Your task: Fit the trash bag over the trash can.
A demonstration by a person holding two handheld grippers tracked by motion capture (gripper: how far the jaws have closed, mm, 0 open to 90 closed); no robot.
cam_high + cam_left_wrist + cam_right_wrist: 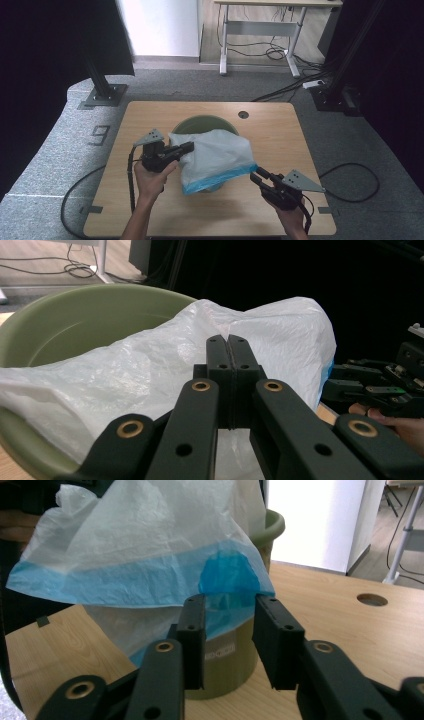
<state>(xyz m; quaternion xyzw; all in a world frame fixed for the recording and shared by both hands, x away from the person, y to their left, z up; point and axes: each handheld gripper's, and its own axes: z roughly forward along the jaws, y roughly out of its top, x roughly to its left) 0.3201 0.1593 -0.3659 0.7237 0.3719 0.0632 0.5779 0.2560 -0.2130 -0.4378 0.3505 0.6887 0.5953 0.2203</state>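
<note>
Left hand-held gripper (187, 146) clamped shut, right hand-held gripper (255, 172) with jaws parted.

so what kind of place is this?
Looks like a lab or office recording setup: a small wooden table on grey carpet, black frame posts at its sides, a desk with loose cables behind.

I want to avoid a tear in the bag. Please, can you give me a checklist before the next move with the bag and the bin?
1. Left tool shut on the white bag: ok.
2. Right tool grips the blue hem: not ok; jaws stand apart, with no film pinched between them.
3. Green bin upright on the table: ok.
4. Bag lies over the bin's mouth: ok, draped over it, not yet inside.
5. Bin inside free of things: cannot tell, bag covers most of it.
</note>
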